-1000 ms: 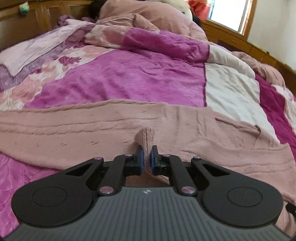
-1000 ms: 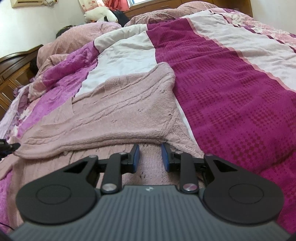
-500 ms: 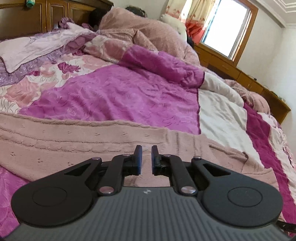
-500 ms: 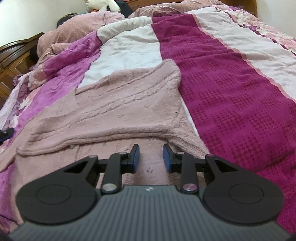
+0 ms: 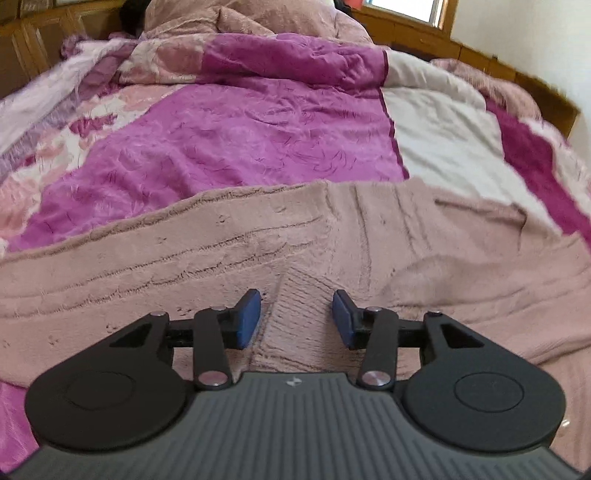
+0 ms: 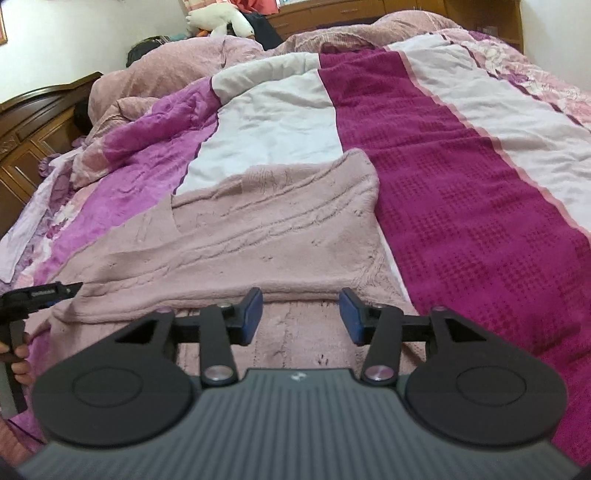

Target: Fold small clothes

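Observation:
A dusty-pink knitted sweater (image 5: pixel 332 251) lies spread across the bed, its sleeves folded in over the body. My left gripper (image 5: pixel 296 317) hovers just above it with its jaws opening; the ribbed cuff (image 5: pixel 295 314) lies loose between the blue pads, not pinched. In the right wrist view the same sweater (image 6: pixel 258 240) stretches away from me, and my right gripper (image 6: pixel 299 314) has its jaws opening over the near hem, gripping nothing. The left gripper (image 6: pixel 40 295) shows at the left edge there, with a hand below it.
The bed is covered by a magenta, white and floral quilt (image 5: pixel 240 129). A rumpled pink duvet (image 6: pixel 166 70) and a white soft toy (image 6: pixel 218 20) lie at the head end. A wooden headboard (image 6: pixel 37 110) and a window ledge (image 5: pixel 424 29) border the bed.
The left gripper, which was pinching the cuff a second ago, has let it go and spread its jaws. The right gripper's jaws have widened too.

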A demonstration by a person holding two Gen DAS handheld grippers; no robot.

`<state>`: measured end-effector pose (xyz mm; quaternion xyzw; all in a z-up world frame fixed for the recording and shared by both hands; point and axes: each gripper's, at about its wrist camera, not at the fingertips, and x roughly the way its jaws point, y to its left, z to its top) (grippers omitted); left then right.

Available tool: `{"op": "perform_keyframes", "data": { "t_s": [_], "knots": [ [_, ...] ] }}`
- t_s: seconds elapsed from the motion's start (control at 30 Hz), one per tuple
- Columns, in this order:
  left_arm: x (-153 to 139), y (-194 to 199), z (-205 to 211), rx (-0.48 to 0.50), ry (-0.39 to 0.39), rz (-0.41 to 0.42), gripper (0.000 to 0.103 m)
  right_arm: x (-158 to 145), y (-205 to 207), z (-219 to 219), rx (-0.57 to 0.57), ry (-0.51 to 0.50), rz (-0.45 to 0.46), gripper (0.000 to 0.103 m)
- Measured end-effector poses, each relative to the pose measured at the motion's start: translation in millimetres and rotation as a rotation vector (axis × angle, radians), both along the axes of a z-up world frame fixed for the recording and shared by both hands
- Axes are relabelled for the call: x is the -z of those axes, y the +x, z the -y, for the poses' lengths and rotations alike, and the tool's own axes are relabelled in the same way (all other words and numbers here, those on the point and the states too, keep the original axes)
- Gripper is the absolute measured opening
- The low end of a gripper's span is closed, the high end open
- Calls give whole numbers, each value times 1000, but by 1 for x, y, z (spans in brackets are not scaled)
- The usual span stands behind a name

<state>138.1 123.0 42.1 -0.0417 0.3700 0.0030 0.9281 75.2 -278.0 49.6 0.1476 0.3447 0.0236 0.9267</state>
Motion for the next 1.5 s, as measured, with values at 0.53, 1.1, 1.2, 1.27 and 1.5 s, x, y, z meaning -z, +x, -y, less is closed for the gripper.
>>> {"op": "perform_keyframes", "data": {
  "t_s": [0.53,1.1,1.2,1.27,1.5],
  "knots": [
    [-7,3,-3,-99,43,44,14,21,7,0,-32,-30,-55,48],
    [-33,-1,38,-29,-37,65,25,12,147,98,-27,131,-48,50],
    [-21,4,47,-23,-30,35,25,27,173,106,-38,210,-89,50],
    [-13,7,49,-26,-44,11,25,38,185,111,-48,317,-115,49],
    [5,6,50,-38,-20,-9,26,50,204,116,-33,539,-86,17]
  ]
}}
